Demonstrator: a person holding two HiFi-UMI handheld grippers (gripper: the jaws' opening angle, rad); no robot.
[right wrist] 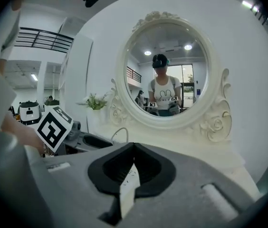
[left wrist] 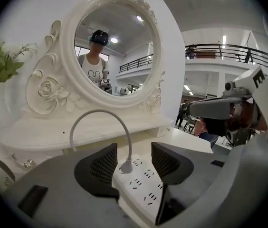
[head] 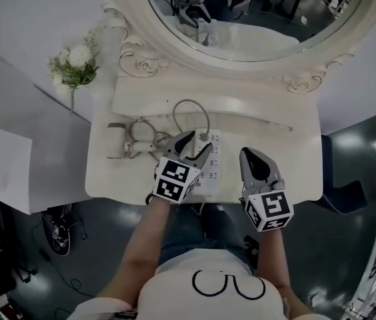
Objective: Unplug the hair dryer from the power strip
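Note:
A white power strip point(head: 212, 172) lies on the white dressing table point(head: 288, 159), near its front edge. One white plug point(left wrist: 126, 166) sits in the strip's far end, and its grey cable point(left wrist: 96, 114) arches up and away to the left. My left gripper point(head: 199, 143) is open, with a jaw on each side of the strip point(left wrist: 143, 189) and plug; the pads touch neither. The hair dryer point(head: 116, 142) lies at the table's left with coiled cable beside it. My right gripper point(head: 249, 155) is shut and empty, to the right of the strip, its tips point(right wrist: 133, 148) pressed together.
A large oval mirror point(head: 255, 19) in an ornate white frame stands at the back of the table. A vase of white flowers point(head: 75, 65) stands at the back left. The person stands close against the table's front edge. Dark floor surrounds the table.

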